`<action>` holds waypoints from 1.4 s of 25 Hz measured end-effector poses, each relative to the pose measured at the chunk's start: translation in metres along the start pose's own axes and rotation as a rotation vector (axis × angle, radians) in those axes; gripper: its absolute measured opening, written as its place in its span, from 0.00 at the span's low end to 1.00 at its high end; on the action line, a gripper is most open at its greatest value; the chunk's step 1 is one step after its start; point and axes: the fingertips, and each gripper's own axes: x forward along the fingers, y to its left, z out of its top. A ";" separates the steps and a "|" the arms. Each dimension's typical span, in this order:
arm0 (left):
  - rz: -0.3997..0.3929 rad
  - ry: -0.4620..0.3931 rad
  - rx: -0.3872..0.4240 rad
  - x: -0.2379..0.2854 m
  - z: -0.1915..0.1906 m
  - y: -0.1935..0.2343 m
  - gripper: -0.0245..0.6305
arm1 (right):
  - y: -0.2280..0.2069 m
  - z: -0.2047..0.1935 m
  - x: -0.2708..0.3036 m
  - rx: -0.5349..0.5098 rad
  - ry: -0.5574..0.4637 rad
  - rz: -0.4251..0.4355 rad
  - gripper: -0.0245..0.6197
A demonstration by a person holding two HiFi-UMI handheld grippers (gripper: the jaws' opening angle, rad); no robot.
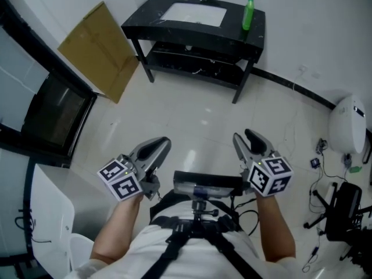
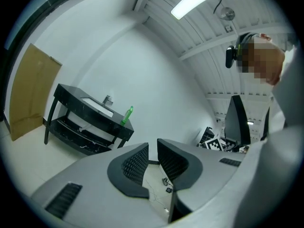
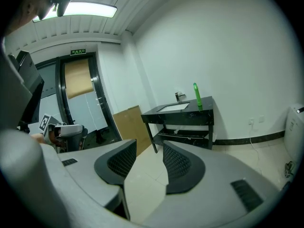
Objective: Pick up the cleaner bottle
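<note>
The green cleaner bottle (image 1: 248, 13) stands upright at the right end of a black sink table (image 1: 145, 17) against the far wall. It also shows small and far off as the bottle (image 2: 127, 115) in the left gripper view and the bottle (image 3: 196, 97) in the right gripper view. Both grippers hang low over the tiled floor, well short of the table. My left gripper (image 1: 164, 141) (image 2: 153, 148) has its jaws a narrow gap apart with nothing between them. My right gripper (image 1: 244, 136) (image 3: 149, 148) is open wider and holds nothing.
A cardboard sheet (image 1: 99, 48) leans on the wall left of the table. A dark glass door (image 1: 52, 112) lines the left side. At the right sit a white appliance (image 1: 347, 124), floor cables and a black stand (image 1: 343, 208). A white object (image 1: 49, 214) is at lower left.
</note>
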 end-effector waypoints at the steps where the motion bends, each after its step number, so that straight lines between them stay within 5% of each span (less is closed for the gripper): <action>1: -0.003 0.003 0.001 0.005 0.002 0.003 0.12 | -0.003 0.002 0.004 0.001 -0.002 -0.001 0.31; 22: -0.213 0.085 -0.021 0.064 0.105 0.166 0.12 | 0.006 0.063 0.142 0.076 -0.027 -0.219 0.31; 35: -0.327 0.169 -0.049 0.083 0.118 0.218 0.12 | 0.013 0.060 0.174 0.118 -0.060 -0.347 0.31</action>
